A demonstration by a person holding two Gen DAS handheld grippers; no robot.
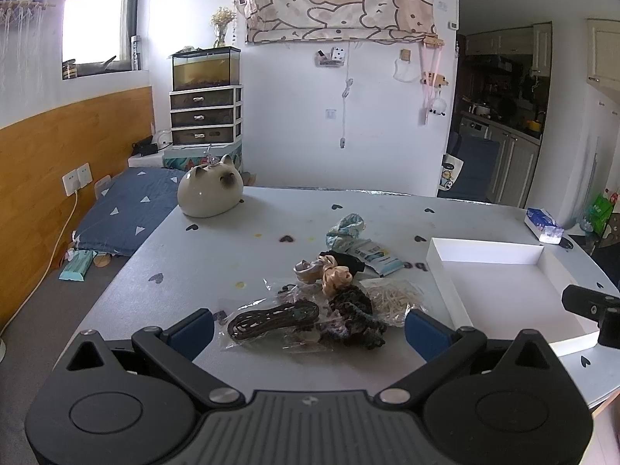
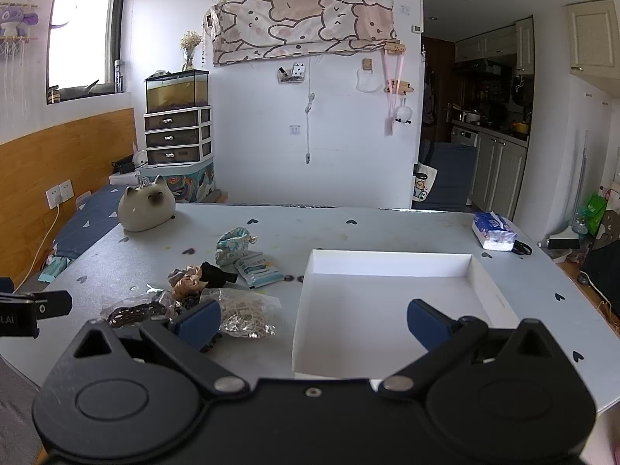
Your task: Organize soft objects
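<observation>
Both claws, left claw [image 1: 310,323] and right claw [image 2: 314,319], are spread and empty. The soft pile [image 1: 341,294] lies mid-worktop beside the white tray [image 2: 387,263]; slick bags [image 1: 267,319] may slip when pinched.

My left wrist camera sits low over near table [image 1: 271,232] edge, looks forward along my left gripper [image 1: 310,329], close on pile of soft objects [image 1: 333,290] at frame centre. My right wrist camera, same heading, centres white tray [image 2: 387,259]. Both share pile, tray, cat figurine [image 1: 211,192], far wall.
</observation>
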